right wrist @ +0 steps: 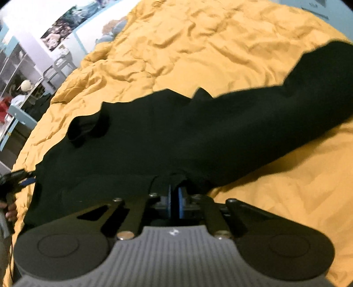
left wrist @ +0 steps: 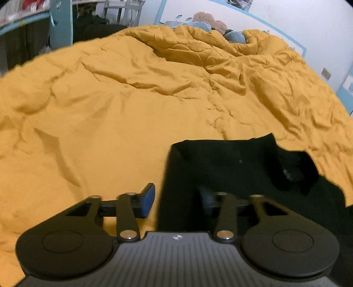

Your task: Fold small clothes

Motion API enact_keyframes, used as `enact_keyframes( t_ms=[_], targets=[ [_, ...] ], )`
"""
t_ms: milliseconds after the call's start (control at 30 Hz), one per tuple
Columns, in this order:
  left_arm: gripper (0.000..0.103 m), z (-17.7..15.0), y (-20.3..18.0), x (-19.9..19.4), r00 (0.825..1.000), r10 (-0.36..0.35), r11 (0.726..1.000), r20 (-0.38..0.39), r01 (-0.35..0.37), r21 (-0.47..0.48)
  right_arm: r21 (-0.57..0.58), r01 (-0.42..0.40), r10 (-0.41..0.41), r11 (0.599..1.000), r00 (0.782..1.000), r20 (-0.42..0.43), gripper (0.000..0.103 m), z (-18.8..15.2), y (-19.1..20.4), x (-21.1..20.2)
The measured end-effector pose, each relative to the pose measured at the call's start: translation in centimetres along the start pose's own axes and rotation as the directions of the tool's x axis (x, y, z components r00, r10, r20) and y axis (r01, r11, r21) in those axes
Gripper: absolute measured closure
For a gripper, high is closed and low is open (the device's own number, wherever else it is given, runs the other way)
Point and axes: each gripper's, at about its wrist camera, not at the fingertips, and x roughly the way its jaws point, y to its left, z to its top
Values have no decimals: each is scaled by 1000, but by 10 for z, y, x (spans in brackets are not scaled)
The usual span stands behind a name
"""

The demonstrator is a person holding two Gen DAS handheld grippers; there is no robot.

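Observation:
A black long-sleeved garment (right wrist: 187, 132) lies spread on the yellow quilt (right wrist: 198, 55), one sleeve (right wrist: 320, 72) stretching to the upper right. My right gripper (right wrist: 175, 204) is shut on the garment's near edge, black cloth bunched between its blue pads. In the left wrist view the garment (left wrist: 231, 167) fills the lower right. My left gripper (left wrist: 176, 199) stands open astride its left edge, one blue pad (left wrist: 147, 201) over the quilt, the other dim over the cloth. The right wrist view shows the left gripper (right wrist: 19, 178) at the garment's far left corner.
The rumpled quilt (left wrist: 110, 99) covers the whole bed. A stuffed toy (left wrist: 209, 19) and grey-blue pillows lie at the head against a white wall. A light blue bed frame (left wrist: 61, 26) and shelves (right wrist: 15, 72) stand beyond the bed's left side.

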Motion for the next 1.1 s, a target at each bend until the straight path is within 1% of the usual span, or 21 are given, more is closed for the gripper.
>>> enact_keyframes(
  t_ms=[33,67,100,133,200,267,367,433,467,533,567,600,633,700,767,833,867,900,1000,1033,1100],
  targets=[
    [94,0,2,1,1000,-17,1000,0,17,-21,-23,-2,3,1000,1000,12,103,0,4,-4],
    [101,0,3,-1,1000,-20,999,13,21,-32,-42,-6,7,999,1000,24,103,2,9,-8],
    [102,0,6,-6,999,-30,999,38,31,-41,-53,-14,16,999,999,32,103,3,11,-11],
    [102,1,10,-12,997,-58,997,59,61,-55,-59,-27,30,998,998,49,103,6,13,-15],
    [102,4,23,-28,989,-97,991,114,107,-86,-56,-71,77,996,991,109,103,13,15,-25],
    [102,7,35,-39,983,-100,988,152,116,-103,-53,-105,113,993,979,172,103,20,15,-29],
    [102,12,45,-41,984,-68,990,162,87,-107,-57,-27,37,998,982,187,103,32,18,-10],
    [102,15,41,-36,987,-46,994,151,61,-94,-51,-12,20,999,987,160,103,39,17,16],
    [102,15,39,-31,989,-33,995,142,45,-84,-53,8,0,999,990,138,103,43,18,31],
    [102,16,36,-19,995,-15,996,102,24,-83,-61,46,-38,997,991,130,102,45,18,52],
    [101,16,36,-17,995,12,996,95,-4,-84,-65,66,-58,996,991,118,98,45,17,59],
    [98,16,37,-16,995,40,995,93,-32,-91,-60,91,-84,994,991,107,94,46,16,62],
    [97,17,40,-17,995,44,994,87,-35,-105,-52,109,-103,993,989,106,91,45,13,62],
    [92,18,46,-23,997,26,994,72,-19,-107,-41,96,-91,995,990,104,90,42,8,54],
    [90,19,44,-33,998,11,998,54,-8,-56,-31,67,-63,997,993,99,78,38,4,42],
    [83,18,41,-50,999,-38,999,27,38,16,-21,35,-33,999,996,83,76,33,3,31],
    [76,17,38,-58,998,-55,997,21,53,49,-21,28,-27,999,997,73,75,30,4,26],
    [74,14,35,-69,998,-66,993,13,64,96,-27,23,-21,999,998,66,75,27,6,22],
    [66,2,22,-94,997,-69,965,-28,74,250,-55,16,-13,998,998,54,70,16,13,13],
    [65,-5,17,-101,997,-65,951,-48,76,299,-60,17,-14,998,999,53,70,13,15,12],
    [56,-19,8,-115,995,-59,920,-75,83,383,-41,14,-12,999,999,43,67,9,15,11]
  ],
)
